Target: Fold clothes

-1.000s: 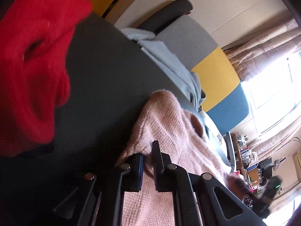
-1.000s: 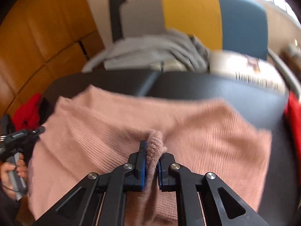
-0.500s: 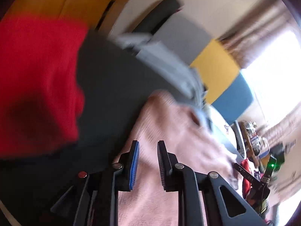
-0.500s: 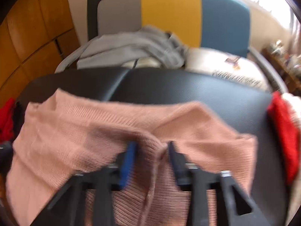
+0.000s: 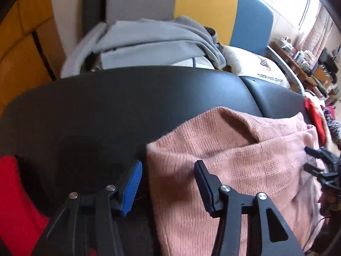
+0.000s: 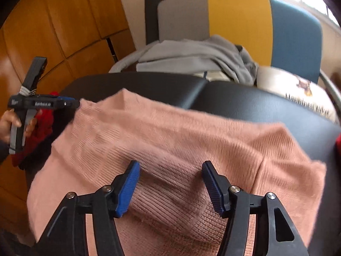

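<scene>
A pink knit sweater (image 5: pixel 234 170) lies folded on the black padded surface (image 5: pixel 127 106); it also fills the right wrist view (image 6: pixel 170 149). My left gripper (image 5: pixel 168 170) is open and empty, its jaws astride the sweater's left folded edge. My right gripper (image 6: pixel 170 170) is open and empty, just above the middle of the sweater. The left gripper shows at the left of the right wrist view (image 6: pixel 42 103). The right gripper shows at the right edge of the left wrist view (image 5: pixel 319 164).
A red garment (image 5: pixel 17 202) lies at the left end of the black surface, and another red item (image 5: pixel 315 117) at the right. Behind stands a grey, yellow and blue chair (image 6: pixel 234 21) with grey clothes (image 6: pixel 191 57) and a white cushion (image 6: pixel 298 98).
Both grippers have opened and let go of the pink sweater. The left gripper has swung round to face the chair. The sweater now lies flat.
</scene>
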{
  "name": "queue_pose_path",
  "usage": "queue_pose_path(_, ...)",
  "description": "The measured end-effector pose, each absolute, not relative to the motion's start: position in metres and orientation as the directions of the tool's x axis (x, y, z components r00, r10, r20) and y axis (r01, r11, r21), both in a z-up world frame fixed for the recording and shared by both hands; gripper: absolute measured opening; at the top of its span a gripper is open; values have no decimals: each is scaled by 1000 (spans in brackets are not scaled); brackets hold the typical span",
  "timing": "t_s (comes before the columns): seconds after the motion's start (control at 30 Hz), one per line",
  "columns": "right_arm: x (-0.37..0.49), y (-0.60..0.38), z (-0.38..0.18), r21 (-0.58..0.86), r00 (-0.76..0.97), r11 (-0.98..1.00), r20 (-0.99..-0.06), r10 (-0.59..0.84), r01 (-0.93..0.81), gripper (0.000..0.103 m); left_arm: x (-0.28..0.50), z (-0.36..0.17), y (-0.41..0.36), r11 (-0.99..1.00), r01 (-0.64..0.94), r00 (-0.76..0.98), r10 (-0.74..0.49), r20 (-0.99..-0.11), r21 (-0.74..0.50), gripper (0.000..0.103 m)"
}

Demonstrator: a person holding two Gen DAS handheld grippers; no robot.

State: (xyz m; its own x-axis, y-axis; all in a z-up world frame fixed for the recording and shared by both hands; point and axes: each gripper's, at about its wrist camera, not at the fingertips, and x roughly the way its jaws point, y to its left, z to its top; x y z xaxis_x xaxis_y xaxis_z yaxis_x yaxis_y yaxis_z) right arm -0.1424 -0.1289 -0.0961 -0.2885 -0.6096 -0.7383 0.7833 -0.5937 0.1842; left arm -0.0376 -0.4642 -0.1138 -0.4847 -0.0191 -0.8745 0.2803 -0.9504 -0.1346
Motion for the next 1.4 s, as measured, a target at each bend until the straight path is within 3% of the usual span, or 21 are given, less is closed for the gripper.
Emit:
queue_pose_path(0.1,-148,-125,-104,206,-288,-608,-736,-612,767,69,-38,-118,-462,-956,265,-490,-22,-872,-125,51)
queue_pose_path(0.17,-147,-125,-106,199,-294,-612,-738,-607,765,70,-39,-121,-460,-960,255,-493,-24,-870,-119,17)
queue_pose_path(0.23,-146,-127,-105,175,-310,-618,-741,-595,766,68,-40,-124,-458,-963,245,-496,-25,-868,-112,10)
queue_pose_path(0.3,-145,-129,-102,139,-347,-636,-740,-576,759,62,-38,-119,-464,-949,290,-548,-59,-834,-124,9)
queue_pose_path(0.4,-151,-127,-99,147,-367,-661,-734,-572,736,59,-44,-131,-476,-924,366,-515,-100,-851,-112,10)
queue_pose_path(0.5,-154,-129,-111,134,-382,-673,-736,-559,728,60,-54,-152,-478,-908,405,-476,-113,-872,-103,20)
queue_pose_path(0.53,-153,-128,-111,136,-386,-674,-731,-563,726,60,-53,-151,-480,-895,433,-490,-138,-861,-104,29)
queue_pose_path(0.7,-151,-124,-112,150,-392,-680,-720,-572,718,60,-6,-119,-496,-753,613,-586,-228,-777,-241,34)
queue_pose_path(0.8,-149,-126,-109,129,-404,-687,-726,-556,715,62,20,-99,-470,-790,544,-679,-215,-702,-284,34)
queue_pose_path(0.87,-142,-126,-101,114,-418,-688,-719,-555,717,62,22,-97,-444,-848,473,-700,-196,-687,-240,34)
queue_pose_path(1.03,-130,-136,-88,93,-404,-637,-701,-588,765,63,0,-137,-426,-876,451,-621,-170,-765,-171,34)
queue_pose_path(1.07,-134,-138,-95,86,-400,-642,-718,-570,762,64,-1,-151,-430,-866,472,-594,-175,-785,-164,34)
queue_pose_path(1.17,-147,-137,-124,100,-380,-655,-745,-548,749,81,3,-169,-435,-862,476,-634,-198,-748,-175,37)
queue_pose_path(1.4,-154,-142,-133,100,-372,-636,-737,-564,765,90,-7,-168,-432,-869,477,-617,-222,-755,-134,37)
